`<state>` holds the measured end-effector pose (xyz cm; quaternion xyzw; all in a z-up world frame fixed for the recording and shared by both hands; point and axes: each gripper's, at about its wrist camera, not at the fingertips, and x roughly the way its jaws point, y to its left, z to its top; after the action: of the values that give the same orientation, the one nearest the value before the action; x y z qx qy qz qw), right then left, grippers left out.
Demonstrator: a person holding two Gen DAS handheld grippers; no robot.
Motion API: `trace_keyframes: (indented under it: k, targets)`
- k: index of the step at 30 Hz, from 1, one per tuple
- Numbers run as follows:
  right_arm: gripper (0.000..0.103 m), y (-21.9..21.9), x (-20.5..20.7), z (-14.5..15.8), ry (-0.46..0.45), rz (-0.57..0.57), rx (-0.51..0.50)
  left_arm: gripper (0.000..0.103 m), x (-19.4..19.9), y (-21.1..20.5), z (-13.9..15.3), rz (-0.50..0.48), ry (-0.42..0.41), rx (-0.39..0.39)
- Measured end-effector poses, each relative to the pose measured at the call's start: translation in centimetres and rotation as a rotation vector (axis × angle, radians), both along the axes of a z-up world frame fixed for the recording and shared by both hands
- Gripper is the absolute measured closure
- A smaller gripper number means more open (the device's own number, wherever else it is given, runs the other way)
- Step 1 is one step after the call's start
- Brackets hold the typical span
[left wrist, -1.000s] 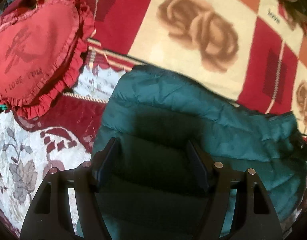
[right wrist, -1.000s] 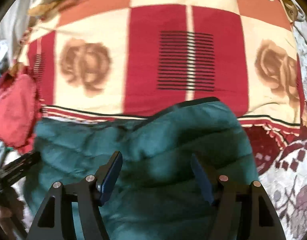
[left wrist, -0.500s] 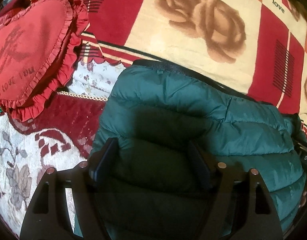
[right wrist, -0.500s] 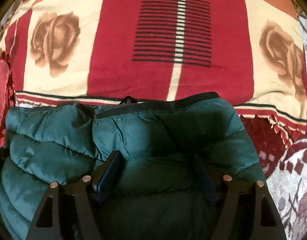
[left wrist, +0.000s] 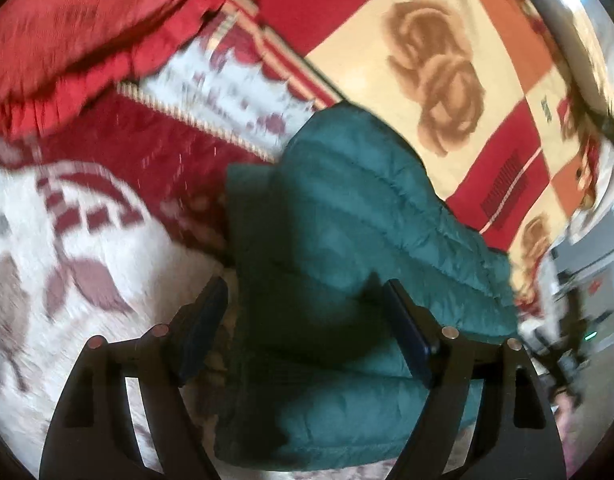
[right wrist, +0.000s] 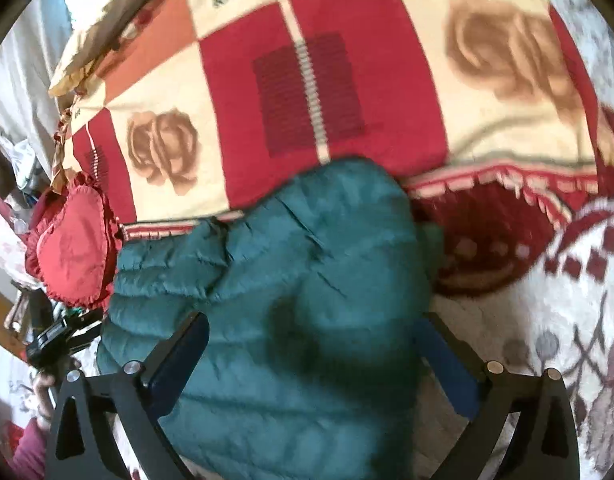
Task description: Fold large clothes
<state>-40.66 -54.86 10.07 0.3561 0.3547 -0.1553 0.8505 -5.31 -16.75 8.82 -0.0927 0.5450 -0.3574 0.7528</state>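
A dark green quilted puffer jacket [left wrist: 359, 240] lies folded into a thick bundle on the bed; it also fills the middle of the right wrist view [right wrist: 291, 280]. My left gripper [left wrist: 307, 320] is open, its jaws wide apart above the jacket's left end, holding nothing. My right gripper [right wrist: 311, 344] is open too, its jaws spread over the jacket's right end. The left gripper and the hand holding it [right wrist: 55, 340] show at the far left of the right wrist view. Both views are motion-blurred.
A red and cream blanket with brown roses [right wrist: 327, 72] lies behind the jacket. A red heart-shaped frilled cushion [right wrist: 73, 252] sits at the left; it also shows in the left wrist view [left wrist: 75, 28]. A white and maroon floral bedspread [left wrist: 67, 248] covers the bed.
Both grippers have lifted and pulled back from the jacket and tilted. The jacket looks more bunched. Both grippers stay open.
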Motion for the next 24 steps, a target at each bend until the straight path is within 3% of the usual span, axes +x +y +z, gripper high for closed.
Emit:
trace_keyframes:
  k: [4,6,12,17,22,24]
  targets:
    - [0.0,-0.3,0.5,-2.8,0.021,0.03,0.056,0.021,0.5,-0.3,-2.1,-0.008,0.113,-0.062]
    - [0.0,0.0,1.2,-3.6,0.026,0.079,0.065,0.014,0.4,-1.1,-2.7,-0.026,0.115,-0.055]
    - [0.0,-2.0,3.5,-6.3,-0.016,0.105,0.249,0.001,1.0,-2.4,-4.7,-0.062,0.208,-0.066]
    - [0.0,-1.7,5.8,-6.7,0.01,0.173,0.258,0.0,1.2,-3.4,-4.9,-0.087,0.185,-0.063]
    - [0.0,-1.4,6.4,-6.8,0.025,0.141,0.268,0.0,0.5,-4.7,-5.0,-0.065,0.141,-0.044]
    - [0.014,-0.8,6.2,-6.3,0.013,0.137,0.235,0.0,0.2,-5.0,-4.8,-0.088,0.143,-0.046]
